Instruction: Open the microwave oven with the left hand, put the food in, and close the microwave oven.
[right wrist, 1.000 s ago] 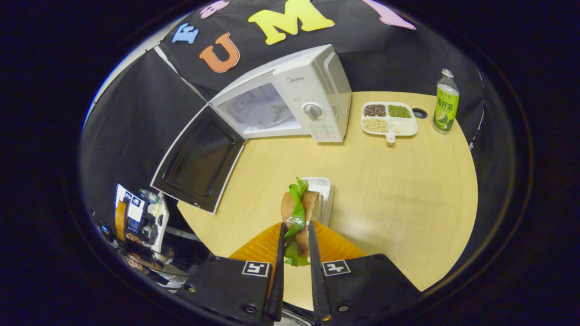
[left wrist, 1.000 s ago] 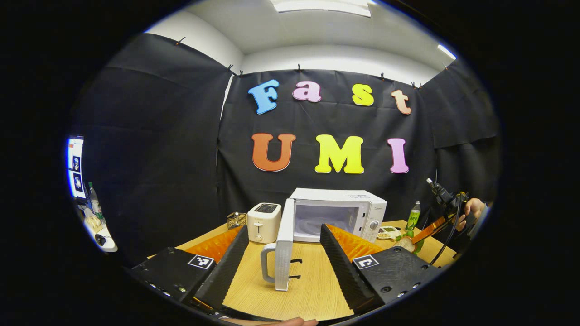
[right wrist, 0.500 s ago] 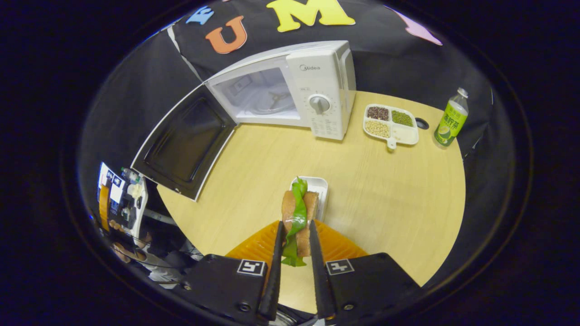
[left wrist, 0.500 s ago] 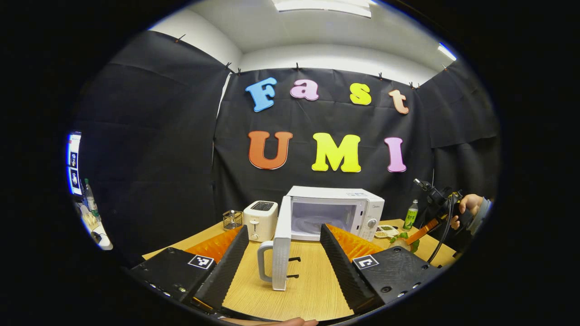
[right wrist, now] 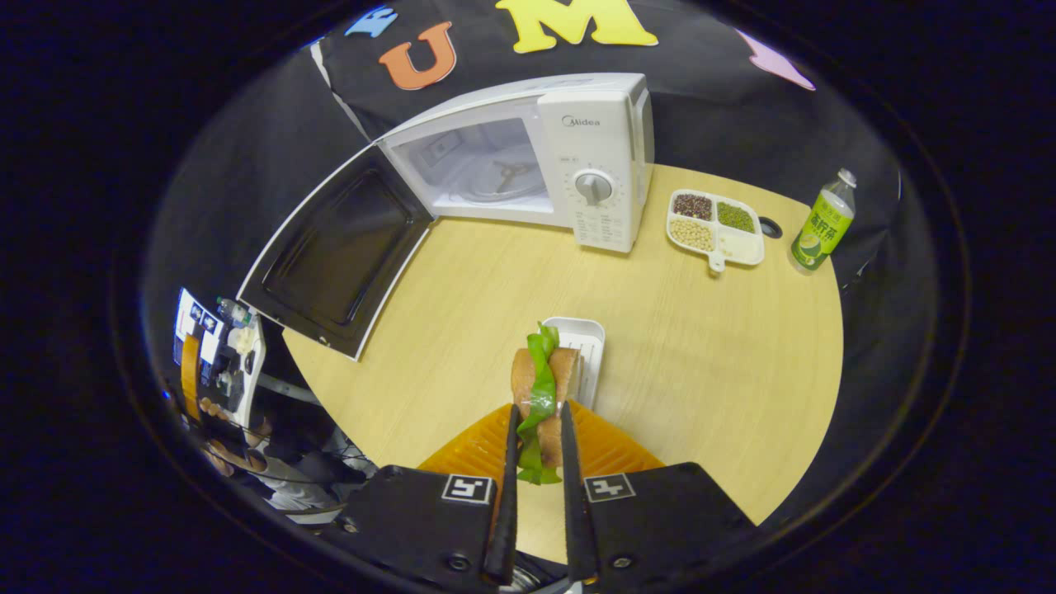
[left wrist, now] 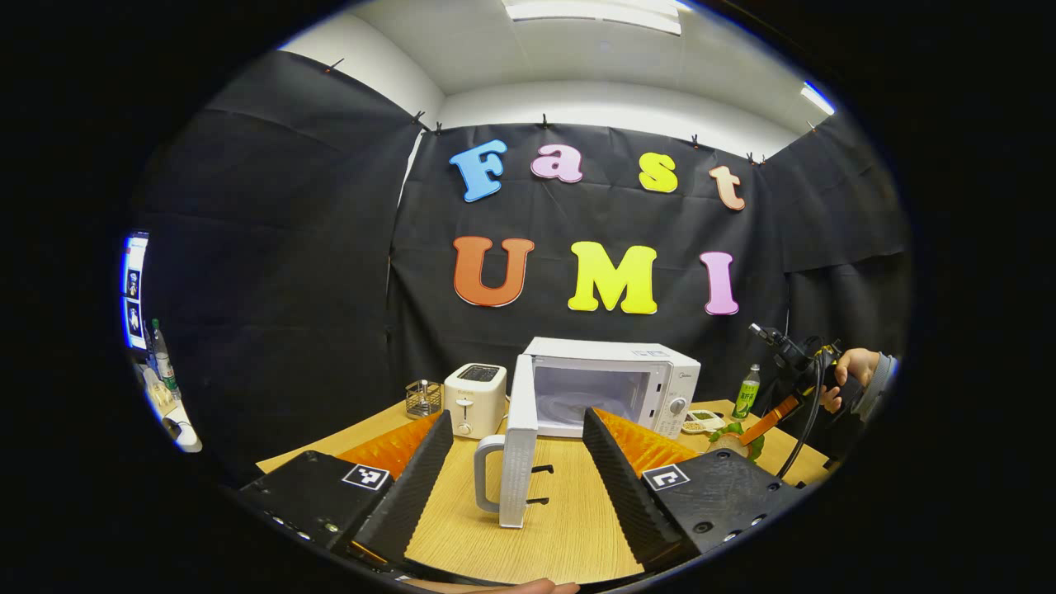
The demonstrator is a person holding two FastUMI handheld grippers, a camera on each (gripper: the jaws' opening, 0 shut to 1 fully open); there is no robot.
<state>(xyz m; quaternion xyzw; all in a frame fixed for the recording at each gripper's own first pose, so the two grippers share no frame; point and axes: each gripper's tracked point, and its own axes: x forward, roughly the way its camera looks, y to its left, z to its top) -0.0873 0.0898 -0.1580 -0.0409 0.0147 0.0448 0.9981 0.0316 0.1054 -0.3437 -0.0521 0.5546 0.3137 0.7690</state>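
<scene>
The white microwave (left wrist: 610, 386) (right wrist: 590, 157) stands at the back of the table with its cavity (right wrist: 487, 169) showing. Its door (left wrist: 518, 445) (right wrist: 330, 247) is swung wide open; in the left gripper view it is edge-on, handle (left wrist: 487, 474) to the left. My left gripper (left wrist: 516, 415) is open, and the door stands in the gap without touching either finger. My right gripper (right wrist: 539, 408) is shut on a sandwich (right wrist: 544, 384) with green lettuce, held above a small white tray (right wrist: 584, 342). The right gripper (left wrist: 775, 417) and the hand (left wrist: 850, 371) holding it show at the right of the left gripper view.
A white toaster (left wrist: 472, 398) and a small wire basket (left wrist: 422, 398) stand left of the microwave. Right of it are a divided dish of beans (right wrist: 716, 229) and a green bottle (right wrist: 821, 223). The wooden table (right wrist: 709, 371) is round; a person sits beyond its left edge.
The right gripper has shifted slightly with the sandwich, so the microwave now sits more squarely ahead of it. The left gripper has barely moved and stays open by the door.
</scene>
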